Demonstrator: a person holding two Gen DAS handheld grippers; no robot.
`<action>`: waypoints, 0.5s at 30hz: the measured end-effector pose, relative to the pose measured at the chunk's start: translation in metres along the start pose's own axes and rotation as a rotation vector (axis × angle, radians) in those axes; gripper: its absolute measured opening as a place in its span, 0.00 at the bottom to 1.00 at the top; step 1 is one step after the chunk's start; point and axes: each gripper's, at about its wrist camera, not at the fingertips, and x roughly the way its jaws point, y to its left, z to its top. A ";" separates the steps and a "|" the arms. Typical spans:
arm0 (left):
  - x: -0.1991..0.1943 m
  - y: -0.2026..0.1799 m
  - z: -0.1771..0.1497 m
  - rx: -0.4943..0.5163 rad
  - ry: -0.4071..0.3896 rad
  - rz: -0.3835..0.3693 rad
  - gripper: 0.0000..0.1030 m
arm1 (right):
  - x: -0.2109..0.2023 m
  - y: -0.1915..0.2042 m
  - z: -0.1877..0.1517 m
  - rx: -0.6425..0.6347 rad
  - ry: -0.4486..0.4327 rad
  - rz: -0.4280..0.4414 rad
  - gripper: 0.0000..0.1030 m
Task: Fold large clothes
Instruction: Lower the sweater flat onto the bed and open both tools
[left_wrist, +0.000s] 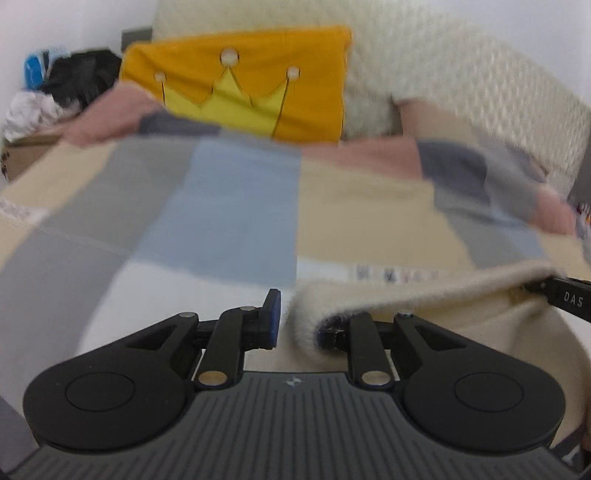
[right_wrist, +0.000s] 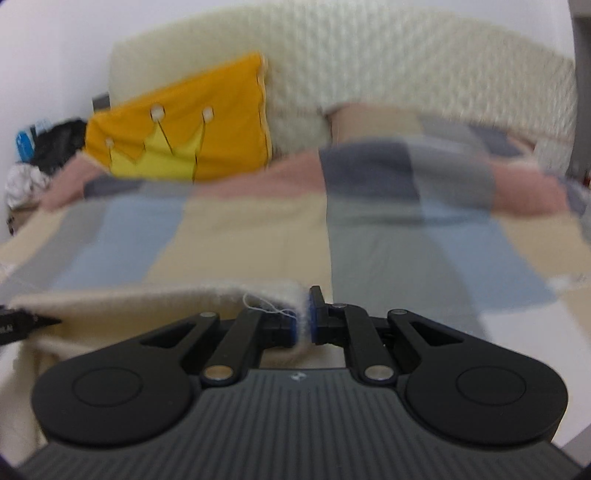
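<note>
A cream fuzzy garment (left_wrist: 388, 295) hangs stretched between my two grippers, just above the patchwork bed cover (left_wrist: 229, 206). In the left wrist view my left gripper (left_wrist: 301, 319) stands slightly open. The garment's corner drapes over its right finger, and a narrow gap shows beside the blue pad of the left finger (left_wrist: 274, 314). The right gripper's black tip (left_wrist: 565, 299) holds the far end at the frame's right edge. In the right wrist view my right gripper (right_wrist: 304, 319) is shut on the garment's (right_wrist: 166, 302) corner, with a loose white thread beside it. The left gripper's tip (right_wrist: 22, 323) shows at the left edge.
An orange pillow with a yellow crown (left_wrist: 240, 85) leans on the cream quilted backrest (left_wrist: 461, 74) behind the cover of beige, grey, blue and pink patches. A heap of black and white clothes (left_wrist: 70, 85) lies at the far left by the wall.
</note>
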 end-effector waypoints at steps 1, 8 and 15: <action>0.004 0.002 -0.003 -0.011 0.012 -0.009 0.21 | 0.009 -0.002 -0.007 0.015 0.023 0.012 0.10; 0.005 0.003 -0.005 -0.024 0.052 -0.020 0.21 | 0.032 0.003 -0.027 0.010 0.102 0.021 0.13; -0.028 -0.014 0.007 0.024 0.043 0.024 0.50 | 0.032 -0.001 -0.025 0.057 0.135 0.028 0.20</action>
